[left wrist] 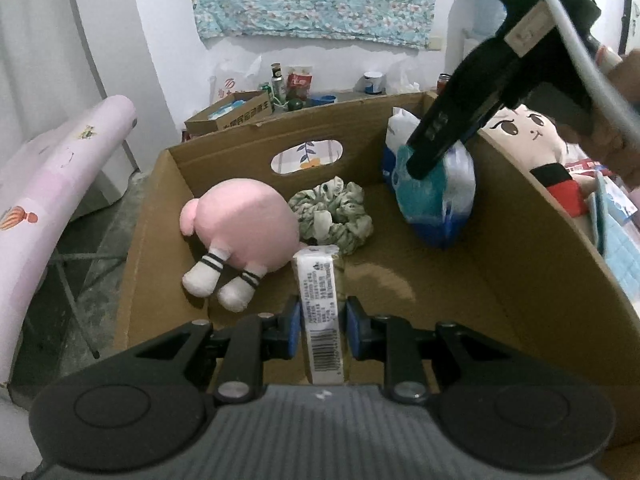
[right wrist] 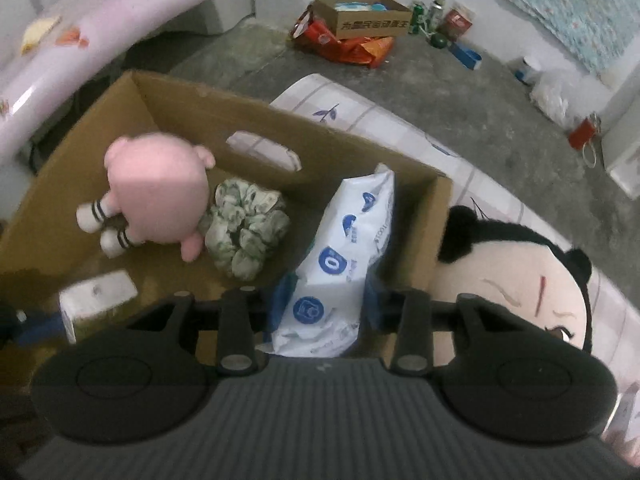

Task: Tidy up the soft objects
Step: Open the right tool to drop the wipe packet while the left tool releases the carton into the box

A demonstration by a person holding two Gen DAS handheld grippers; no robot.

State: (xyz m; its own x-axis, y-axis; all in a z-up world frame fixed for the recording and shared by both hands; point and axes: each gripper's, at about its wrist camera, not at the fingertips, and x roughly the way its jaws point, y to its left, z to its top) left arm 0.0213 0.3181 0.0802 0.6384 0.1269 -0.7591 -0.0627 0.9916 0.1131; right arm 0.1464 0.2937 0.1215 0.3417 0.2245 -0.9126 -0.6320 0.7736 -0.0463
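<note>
Box [left wrist: 520, 240] of cardboard holds most of the soft things already: a pink plush [left wrist: 244, 232] near its far left corner, a green scrunchie [left wrist: 336, 216] just beside it, and a blue and white pack [right wrist: 340, 264] leaning in the far right corner. The left gripper [left wrist: 322, 328] is closed on a small white packet [left wrist: 322, 320], low over the near edge and not yet released. The right gripper [right wrist: 320, 300] straddles the pack; its blue pads look eased off, so I judge it just let go. A doll [right wrist: 516, 280] lies outside the right wall, still to go in. Whatever else lies beyond the doll is cut off, and the right fingertips are partly hidden.
</note>
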